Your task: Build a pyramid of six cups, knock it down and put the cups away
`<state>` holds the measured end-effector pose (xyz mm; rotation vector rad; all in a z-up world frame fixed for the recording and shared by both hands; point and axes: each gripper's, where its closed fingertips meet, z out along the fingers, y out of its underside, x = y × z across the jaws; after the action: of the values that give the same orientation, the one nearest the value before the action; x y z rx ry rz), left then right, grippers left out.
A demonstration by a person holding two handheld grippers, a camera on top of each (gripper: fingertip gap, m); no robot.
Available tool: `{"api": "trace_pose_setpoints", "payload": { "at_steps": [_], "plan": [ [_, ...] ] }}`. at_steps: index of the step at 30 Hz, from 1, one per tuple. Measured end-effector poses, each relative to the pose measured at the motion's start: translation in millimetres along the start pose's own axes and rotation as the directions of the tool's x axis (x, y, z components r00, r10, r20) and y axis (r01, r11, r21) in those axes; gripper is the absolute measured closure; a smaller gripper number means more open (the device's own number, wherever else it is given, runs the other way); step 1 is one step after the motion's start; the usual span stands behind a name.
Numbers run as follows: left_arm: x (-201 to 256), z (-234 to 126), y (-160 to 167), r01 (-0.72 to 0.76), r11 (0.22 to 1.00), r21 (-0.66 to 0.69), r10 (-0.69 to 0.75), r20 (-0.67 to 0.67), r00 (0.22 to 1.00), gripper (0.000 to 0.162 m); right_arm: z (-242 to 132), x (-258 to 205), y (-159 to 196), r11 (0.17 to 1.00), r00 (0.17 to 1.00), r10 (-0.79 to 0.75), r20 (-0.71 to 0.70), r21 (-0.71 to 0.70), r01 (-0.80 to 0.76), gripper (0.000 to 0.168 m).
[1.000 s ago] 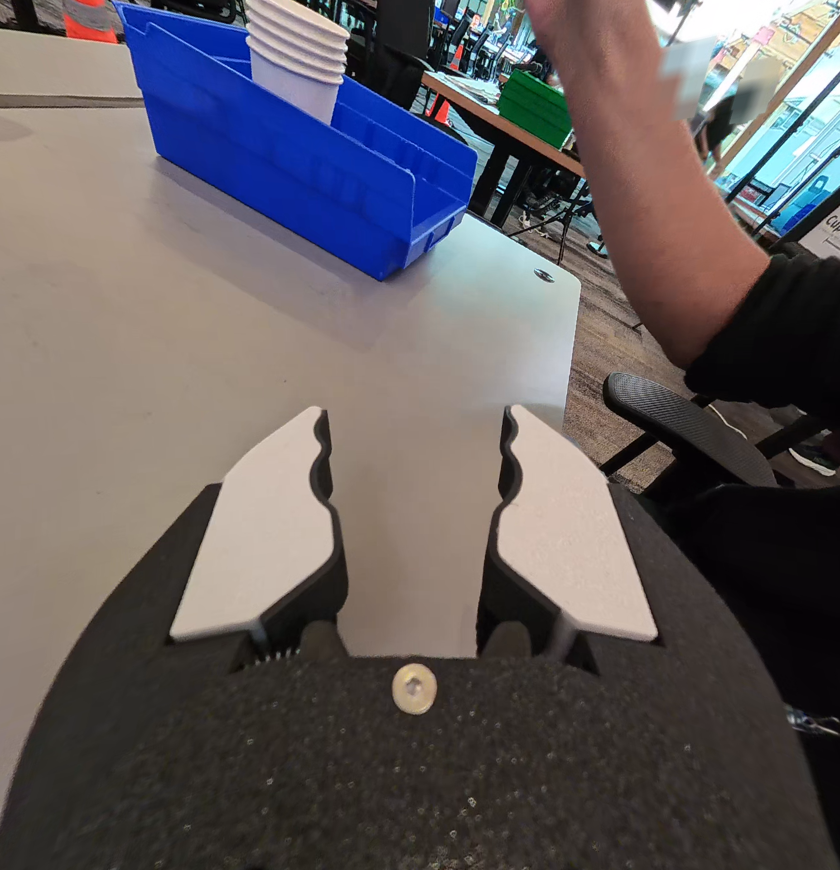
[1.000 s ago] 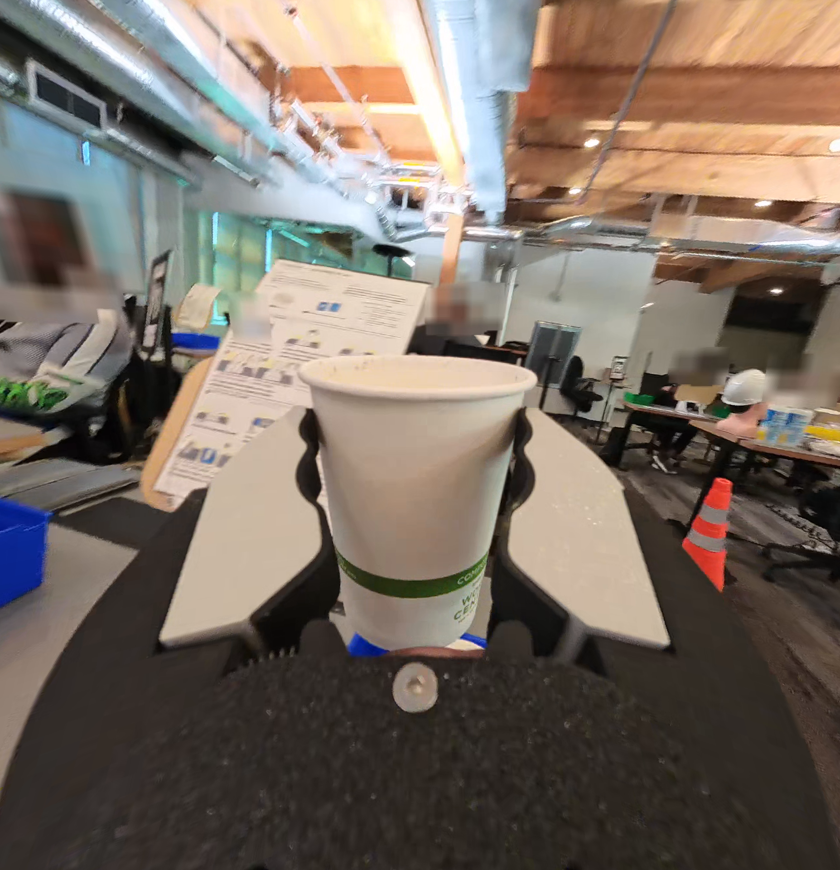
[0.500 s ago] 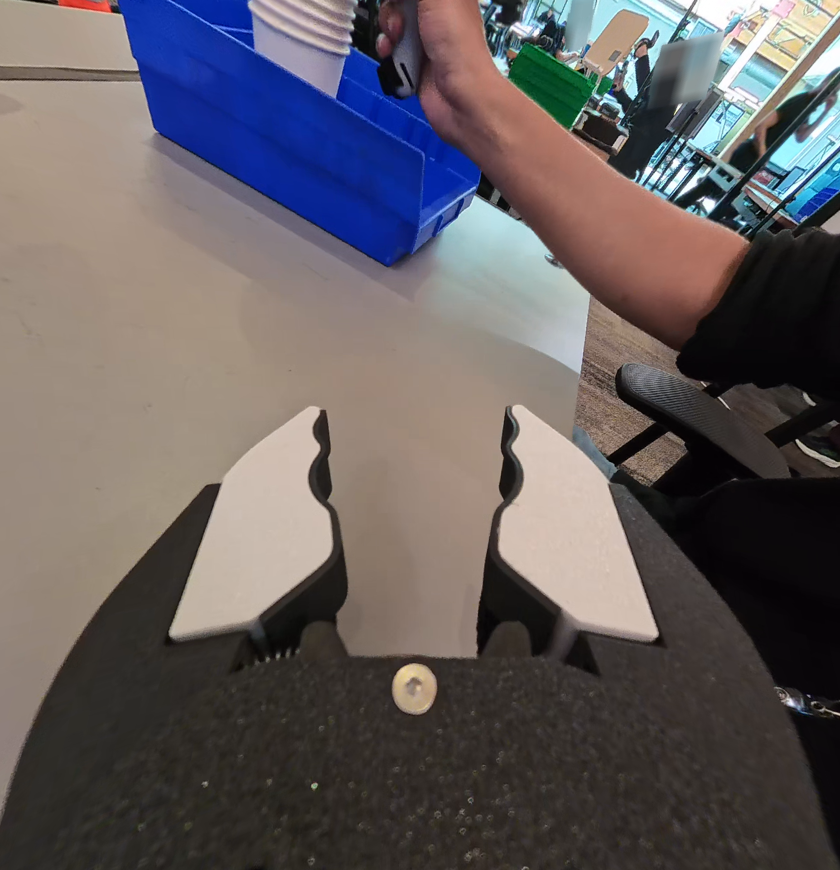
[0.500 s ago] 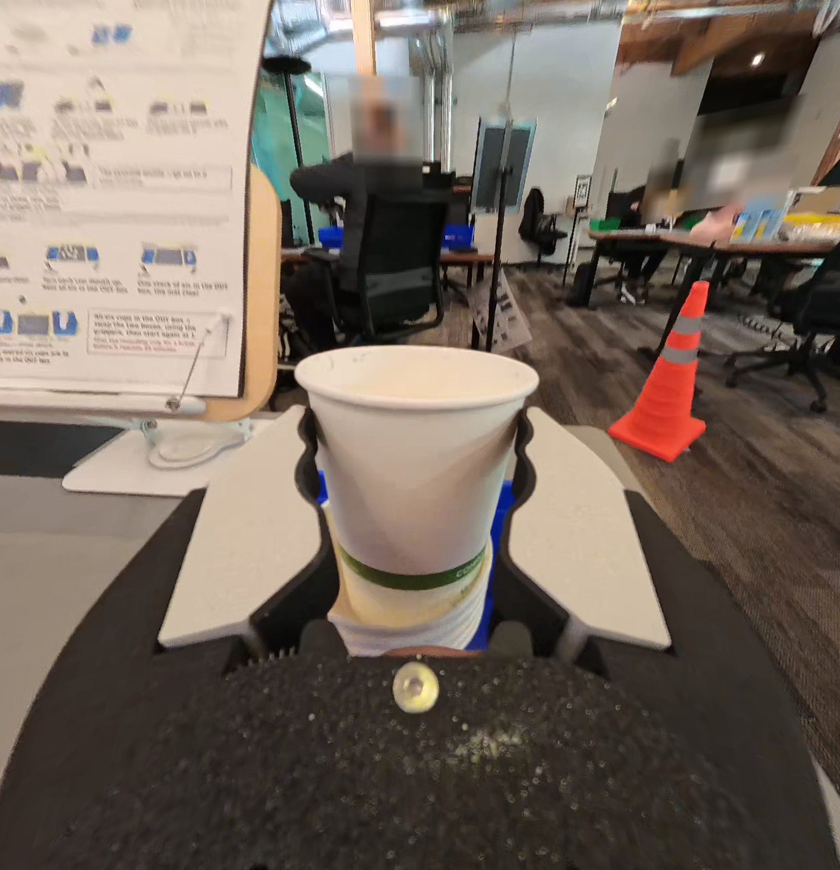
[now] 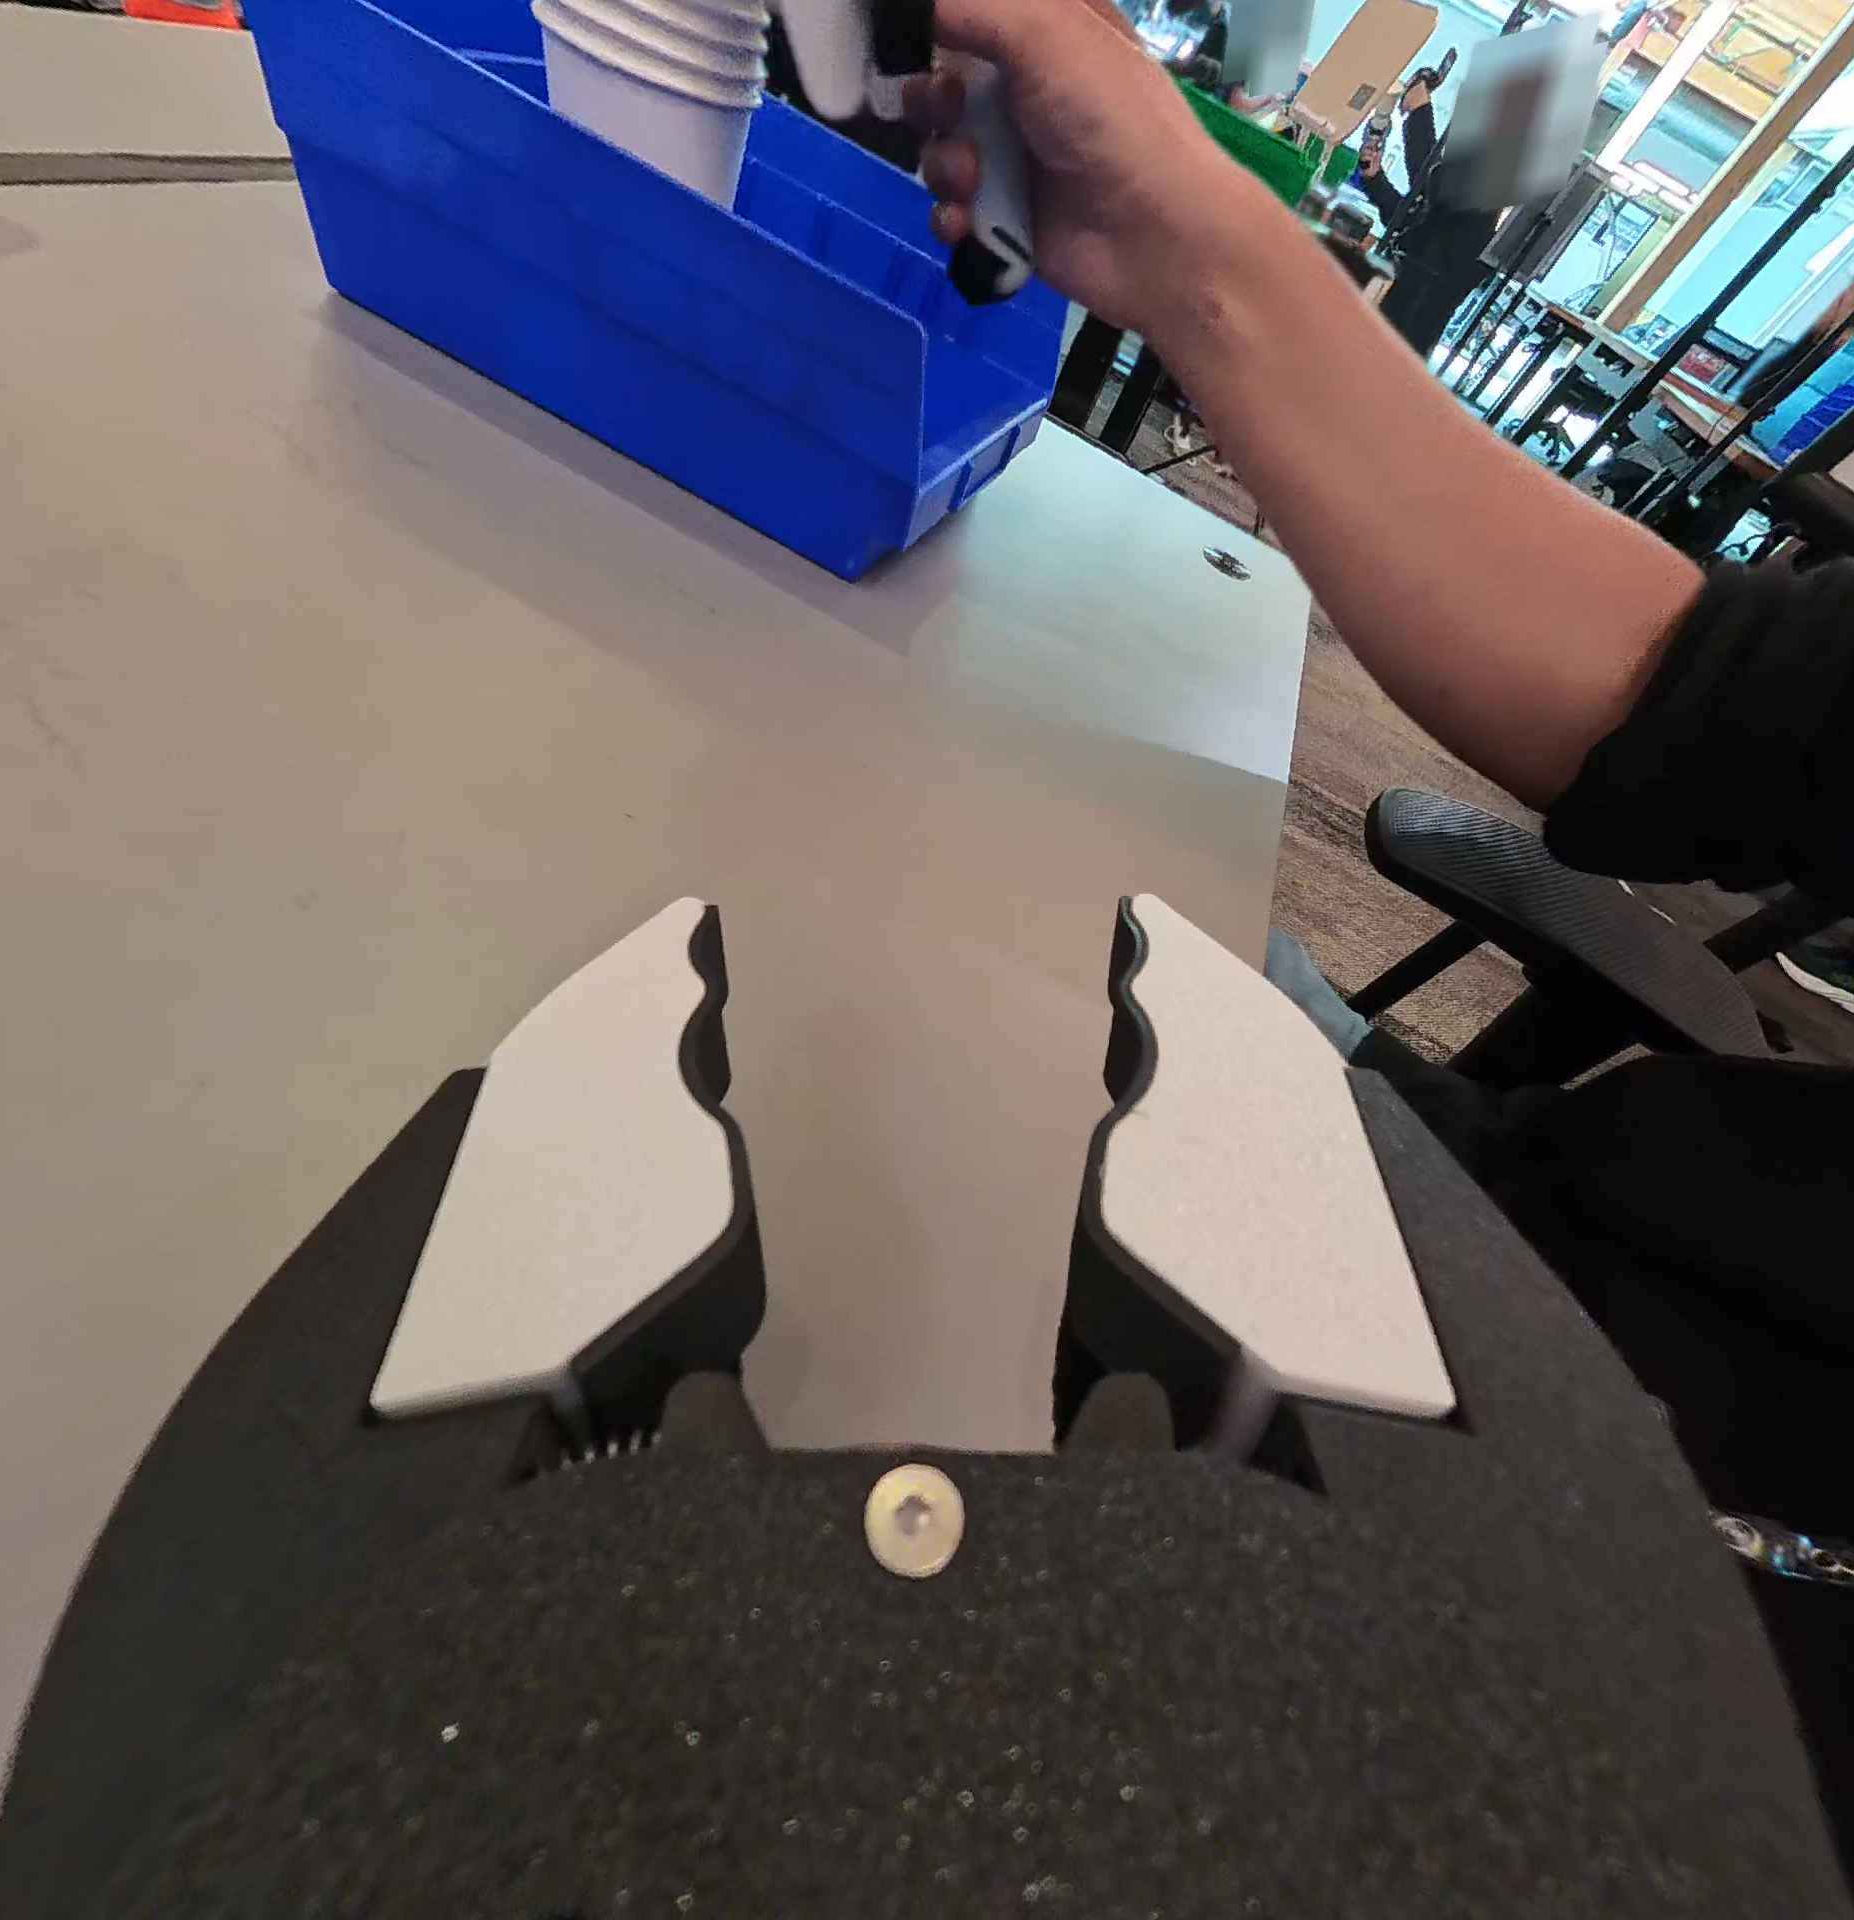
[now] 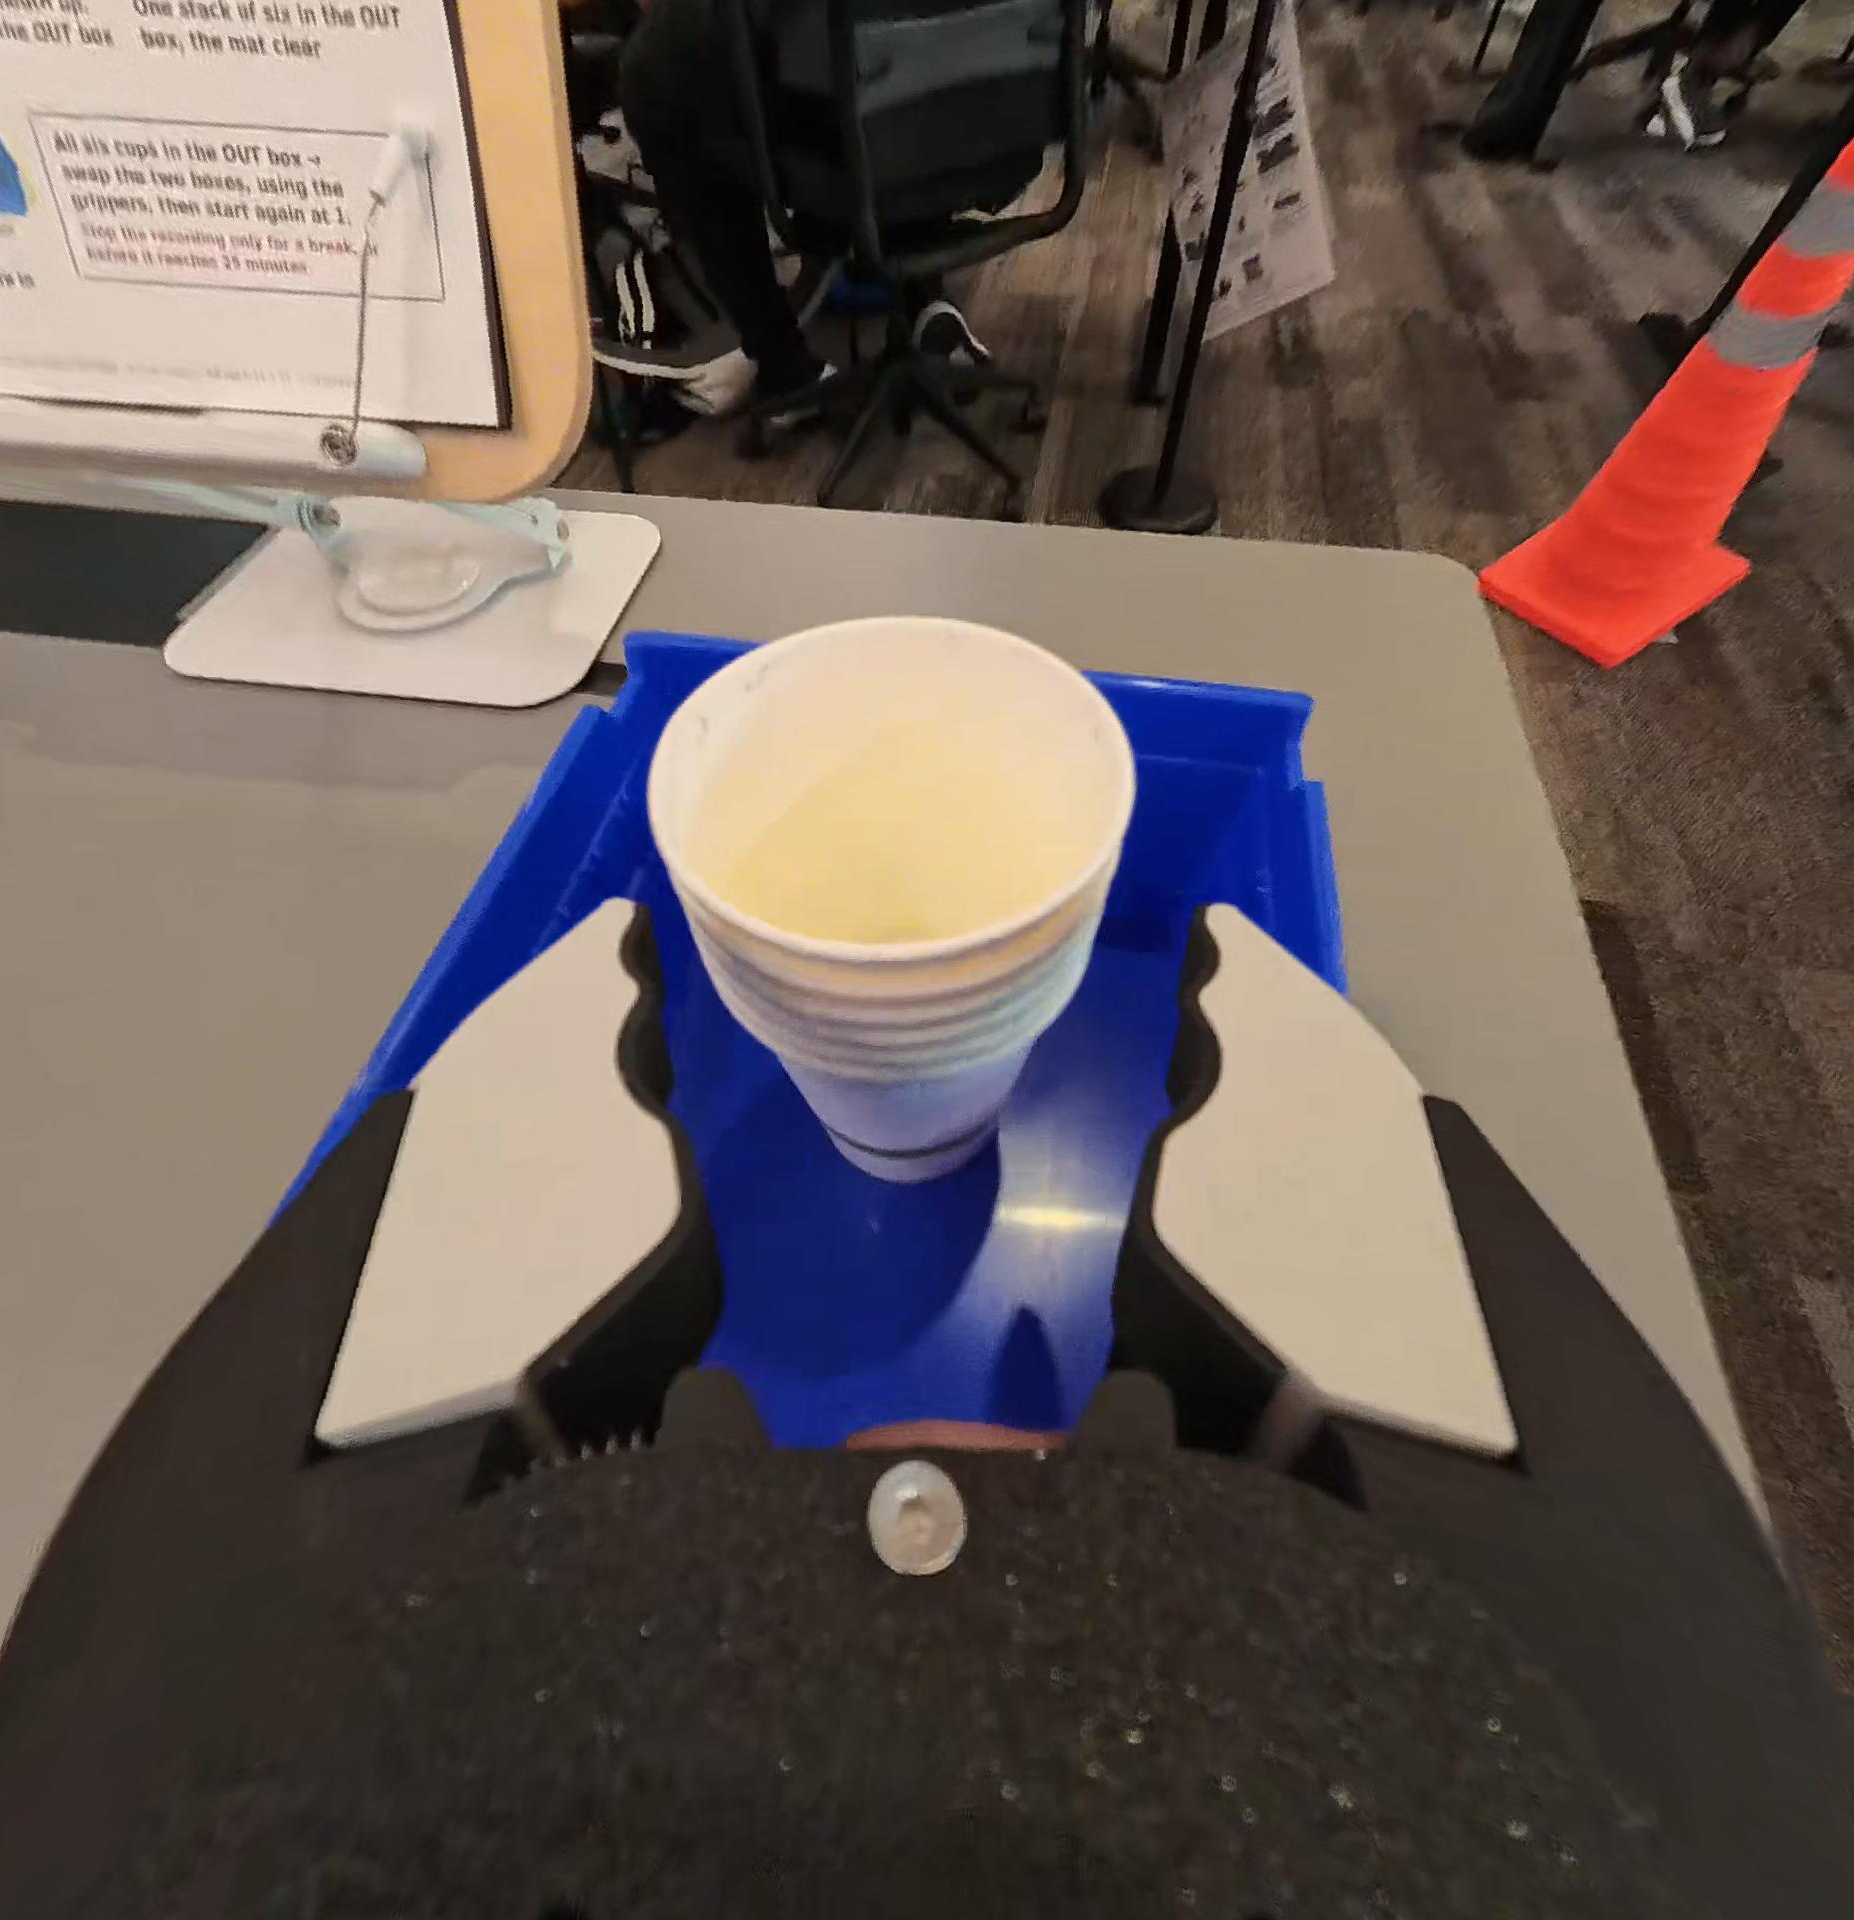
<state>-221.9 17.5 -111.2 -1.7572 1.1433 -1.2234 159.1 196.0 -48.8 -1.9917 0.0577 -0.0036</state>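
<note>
Standing upright in a blue bin (image 6: 1255, 831) near the far right corner of a grey table (image 6: 227, 935), a nested stack of white paper cups (image 6: 887, 894) shows its open mouth to the right wrist view, several rims ringed one below another. The right gripper (image 6: 918, 997) hangs above the bin with its jaws spread wide on either side of the stack; whether they touch the cups cannot be told, though a gap shows on each side, and nothing is pinched between them. Behind the bin, a sheet of printed instructions sits on a stand (image 6: 414, 613), and an orange traffic cone (image 6: 1671, 457) stands on the floor beyond the table's edge. In the left wrist view, the left gripper (image 5: 918, 997) hovers low over bare tabletop, well apart from the bin (image 5: 632, 312), its jaws likewise spread and empty. Farther off, a person's hand (image 5: 1068, 156) grips the handle of the other tool just beside the stack (image 5: 663, 94), the forearm reaching in from a black sleeve (image 5: 1754, 727) above a chair's armrest (image 5: 1557, 914).
</note>
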Motion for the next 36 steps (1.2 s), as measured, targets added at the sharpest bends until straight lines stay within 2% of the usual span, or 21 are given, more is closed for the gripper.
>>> {"api": "trace_pose_setpoints", "payload": {
  "at_steps": [4,7,9,11,13,17,19,22,24,27,30,33,36],
  "plan": [
    [-7.2,-8.2,-9.3,-0.002,0.999,0.046,-0.001,0.063,0.998,0.091,-46.2,-3.7,-0.4,0.992,1.000,-0.019,-0.001,0.125,0.019,0.077],
    [-22.4,-29.2,-35.3,-0.039,0.989,0.145,0.008,0.205,0.979,0.092,-84.6,-17.8,13.9,0.967,0.999,0.021,0.042,0.252,-0.031,0.079],
    [-32.5,-53.2,-58.3,-0.110,0.974,0.200,0.038,0.335,0.942,0.090,-104.9,-26.4,35.6,0.961,0.998,0.038,0.058,0.273,-0.053,0.079],
    [-48.3,-88.2,-76.0,-0.156,0.958,0.241,0.011,0.512,0.859,0.091,-123.8,-28.8,59.7,0.954,0.994,0.094,0.049,0.280,-0.104,0.079],
    [-63.3,-125.5,-79.4,-0.153,0.949,0.276,-0.068,0.652,0.755,0.091,-137.3,-32.4,78.8,0.943,0.991,0.125,0.054,0.304,-0.136,0.081],
    [-95.4,-185.2,-51.4,-0.150,0.957,0.249,-0.141,0.848,0.510,0.088,-146.8,-31.1,103.9,0.931,0.985,0.168,0.047,0.320,-0.174,0.082],
    [-108.9,-198.0,-30.1,-0.115,0.958,0.264,-0.182,0.865,0.467,0.088,-150.2,-37.1,101.2,0.939,0.987,0.138,0.078,0.306,-0.156,0.084],
    [-120.6,-207.7,2.4,0.001,0.933,0.359,-0.319,0.827,0.463,0.088,-149.9,-32.9,101.3,0.941,0.998,0.055,0.011,0.333,-0.055,0.089],
    [-125.0,-210.6,13.7,0.080,0.920,0.384,-0.374,0.797,0.474,0.084,-144.9,-35.6,102.9,0.943,0.996,0.074,0.044,0.322,-0.084,0.089],
    [-132.7,-219.3,21.4,0.077,0.928,0.364,-0.358,0.818,0.451,0.084,-136.7,-40.2,106.9,0.954,0.997,0.063,0.048,0.290,-0.074,0.089],
    [-134.3,-217.6,20.1,0.081,0.922,0.379,-0.370,0.800,0.472,0.085,-130.4,-49.4,110.0,0.962,0.997,0.046,0.057,0.265,-0.060,0.090],
    [-134.6,-212.6,22.6,0.105,0.919,0.380,-0.381,0.783,0.492,0.085,-125.3,-65.0,114.5,0.966,0.988,0.086,0.129,0.232,-0.115,0.090],
    [-135.5,-210.8,22.7,0.111,0.916,0.385,-0.386,0.776,0.499,0.084,-125.7,-64.9,115.5,0.967,0.989,0.087,0.123,0.229,-0.114,0.090]
  ]
}}
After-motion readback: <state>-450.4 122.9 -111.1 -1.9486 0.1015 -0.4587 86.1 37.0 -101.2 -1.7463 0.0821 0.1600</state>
